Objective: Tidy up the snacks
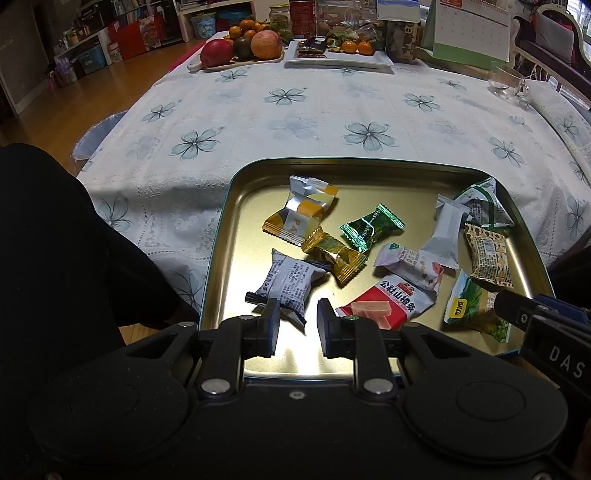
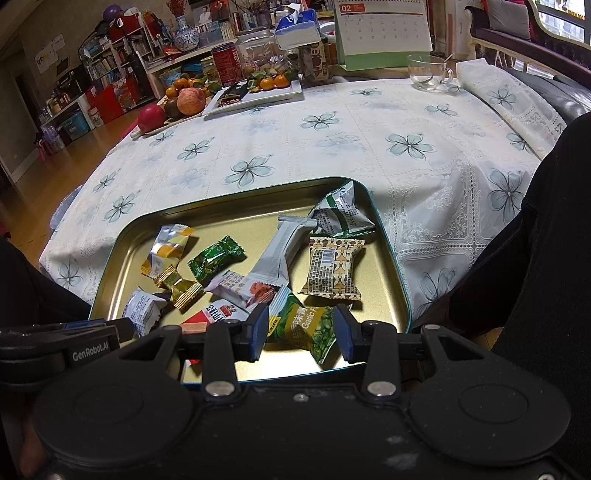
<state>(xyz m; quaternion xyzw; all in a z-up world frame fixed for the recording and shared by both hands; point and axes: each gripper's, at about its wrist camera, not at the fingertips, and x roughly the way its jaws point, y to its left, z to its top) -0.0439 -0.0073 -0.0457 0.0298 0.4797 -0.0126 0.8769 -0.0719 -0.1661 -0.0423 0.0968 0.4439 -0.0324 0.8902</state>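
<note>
A gold metal tray (image 1: 255, 177) (image 2: 122, 236) sits on the near part of the table and holds several wrapped snacks. My left gripper (image 1: 295, 325) is open and empty over the tray's near edge, between a grey-white packet (image 1: 288, 282) and a red hawthorn packet (image 1: 384, 302). My right gripper (image 2: 300, 328) is open, its fingers on either side of a green garlic pea packet (image 2: 306, 325) that lies in the tray; it also shows in the left wrist view (image 1: 476, 310). A tan patterned packet (image 2: 334, 267) lies just beyond.
The table has a white cloth with blue flowers (image 1: 332, 110). At the far end stand a fruit board (image 1: 243, 46), a white tray with oranges (image 1: 340, 55), jars, a desk calendar (image 2: 384, 33) and a glass cup (image 2: 428, 74). Dark-clothed legs flank both sides.
</note>
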